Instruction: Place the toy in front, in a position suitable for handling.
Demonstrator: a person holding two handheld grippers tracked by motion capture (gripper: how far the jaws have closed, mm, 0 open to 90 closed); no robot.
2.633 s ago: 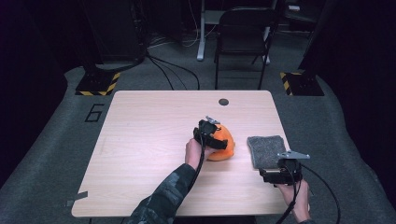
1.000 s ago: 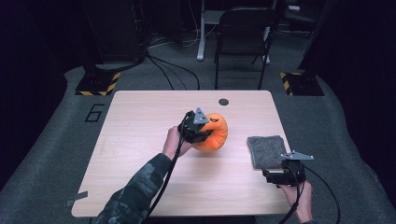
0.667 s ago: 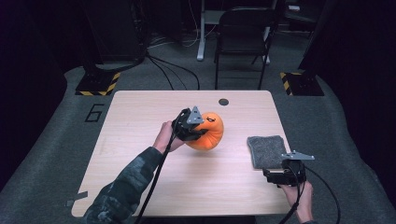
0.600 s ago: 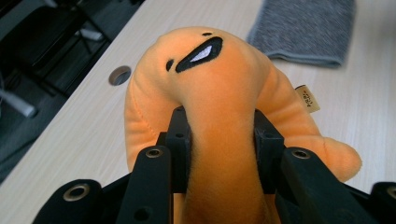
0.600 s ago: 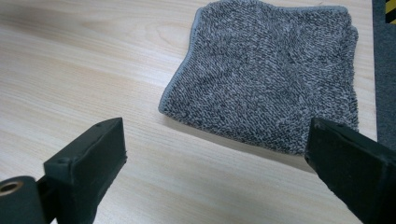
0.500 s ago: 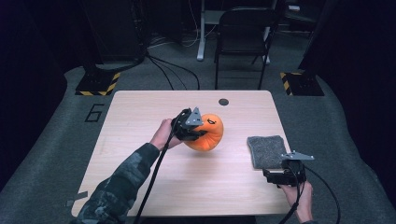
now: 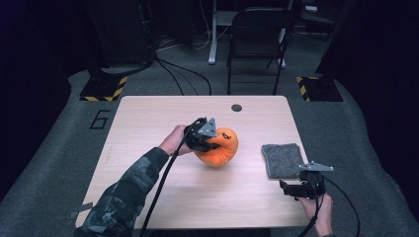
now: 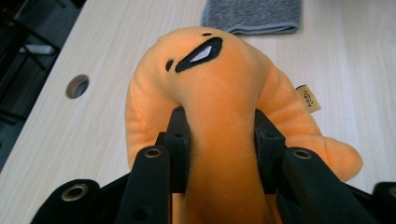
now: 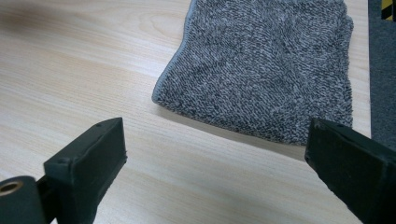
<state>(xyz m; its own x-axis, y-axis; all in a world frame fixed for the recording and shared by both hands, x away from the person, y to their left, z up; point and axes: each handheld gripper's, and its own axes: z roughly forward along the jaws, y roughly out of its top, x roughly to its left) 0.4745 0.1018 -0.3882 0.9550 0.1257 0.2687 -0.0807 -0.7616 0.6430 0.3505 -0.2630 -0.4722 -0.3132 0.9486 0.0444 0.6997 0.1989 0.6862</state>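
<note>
A dark room with grey carpet surrounds the bench, a pale wood top with a round cable hole near its 12 o'clock edge. Beyond it at 12 o'clock stands a black chair; yellow-and-black striped floor plates lie at 10 and 2 o'clock, and cables run over the carpet.

A grey towel, folded, lies flat at 3 o'clock on the bench. An orange plush with a stitched black mouth sits at the bench's centre, its base touching the wood.

The left tongs come in from 9 o'clock and clamp the plush; the jaws pinch its soft body from both sides. The right tongs rest at 5 o'clock, just short of the towel, jaws spread wide and empty.
</note>
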